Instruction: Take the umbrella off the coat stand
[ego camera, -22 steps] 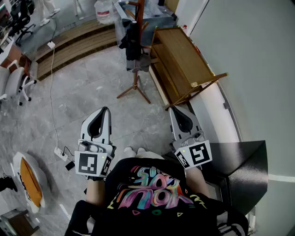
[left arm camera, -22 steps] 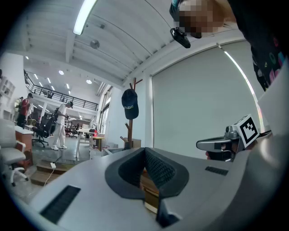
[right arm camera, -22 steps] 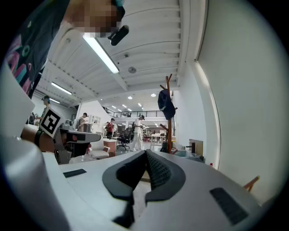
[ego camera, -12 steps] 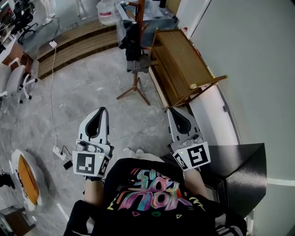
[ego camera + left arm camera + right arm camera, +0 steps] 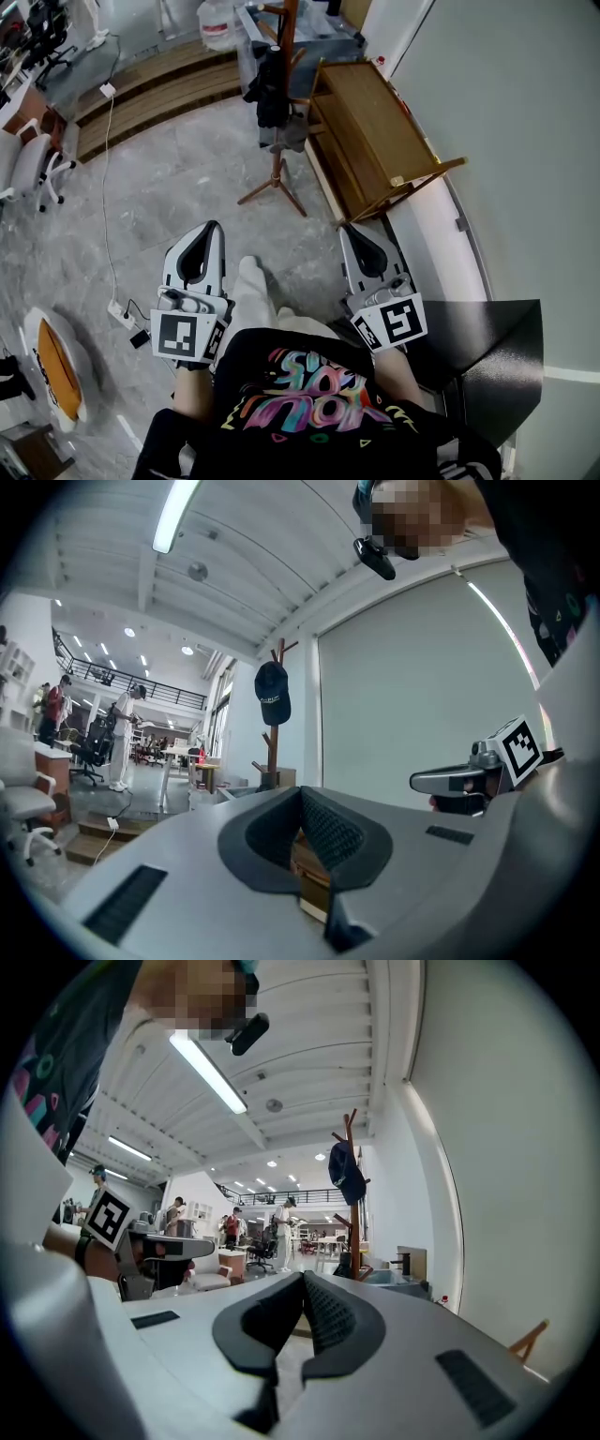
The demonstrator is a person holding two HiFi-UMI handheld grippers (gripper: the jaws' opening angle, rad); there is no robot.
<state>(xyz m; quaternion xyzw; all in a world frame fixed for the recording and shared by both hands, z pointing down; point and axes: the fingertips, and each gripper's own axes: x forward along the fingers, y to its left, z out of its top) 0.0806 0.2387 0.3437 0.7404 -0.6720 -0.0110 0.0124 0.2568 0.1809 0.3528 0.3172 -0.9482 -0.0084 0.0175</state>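
Note:
The wooden coat stand (image 5: 280, 112) rises from the grey floor ahead of me in the head view. A dark folded umbrella (image 5: 268, 82) hangs on its left side beside grey cloth. In both gripper views a dark cap (image 5: 272, 694) (image 5: 347, 1174) hangs high on the stand (image 5: 275, 726) (image 5: 354, 1206), and the umbrella is not clear there. My left gripper (image 5: 208, 229) (image 5: 300, 795) and right gripper (image 5: 346, 229) (image 5: 303, 1279) are held level at waist height, well short of the stand. Both are shut, with nothing between the pads.
A wooden rack (image 5: 373, 131) leans by the white wall, right of the stand. A power strip with its cable (image 5: 123, 313) lies on the floor to the left, near office chairs (image 5: 36, 165). A black panel (image 5: 489, 349) is at my right. People stand far off (image 5: 281, 1227).
A white shoe has stepped forward between the two grippers. The stand and rack have shifted only slightly in view. Both grippers stayed shut and level.

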